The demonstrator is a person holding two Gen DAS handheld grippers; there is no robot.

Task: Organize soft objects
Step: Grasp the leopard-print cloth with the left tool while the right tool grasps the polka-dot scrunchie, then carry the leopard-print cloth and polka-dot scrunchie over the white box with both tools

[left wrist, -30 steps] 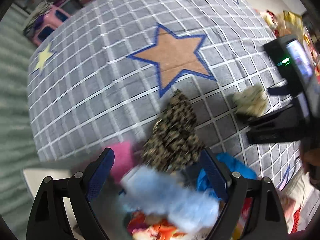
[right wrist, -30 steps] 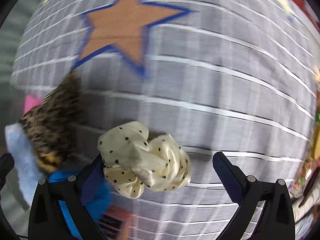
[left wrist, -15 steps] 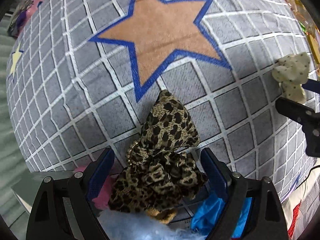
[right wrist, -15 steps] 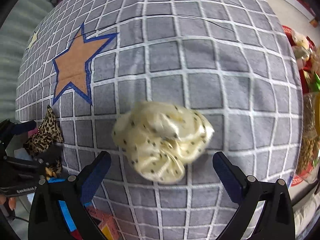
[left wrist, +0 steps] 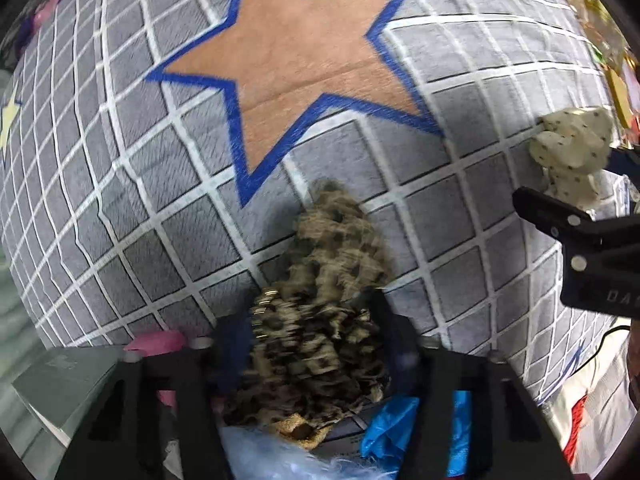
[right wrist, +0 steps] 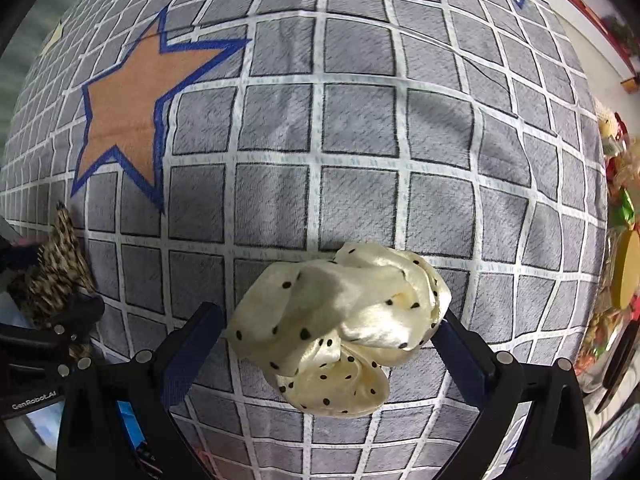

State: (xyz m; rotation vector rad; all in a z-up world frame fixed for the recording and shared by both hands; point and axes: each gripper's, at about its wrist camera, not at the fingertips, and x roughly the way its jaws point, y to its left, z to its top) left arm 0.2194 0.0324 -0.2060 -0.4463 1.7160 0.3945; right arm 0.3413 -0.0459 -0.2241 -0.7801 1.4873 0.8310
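Fingers on both our grippers are closing in, each pair pinching its own scrunchie.

We are narrowing our right gripper [right wrist: 328, 344] onto the cream satin scrunchie with black dots [right wrist: 340, 328], which half a second ago was sitting loose between wide-open fingers; now the blue pads [right wrist: 188, 356] are pressing its sides, just above the grey checked plush blanket [right wrist: 360, 120]. We are likewise squeezing our left gripper [left wrist: 308, 348] around the leopard-print fabric scrunchie [left wrist: 320, 312], blurred with motion, beside the tan star outlined in blue [left wrist: 296, 60]. With both gripped, we judge each ready for carrying to its place.
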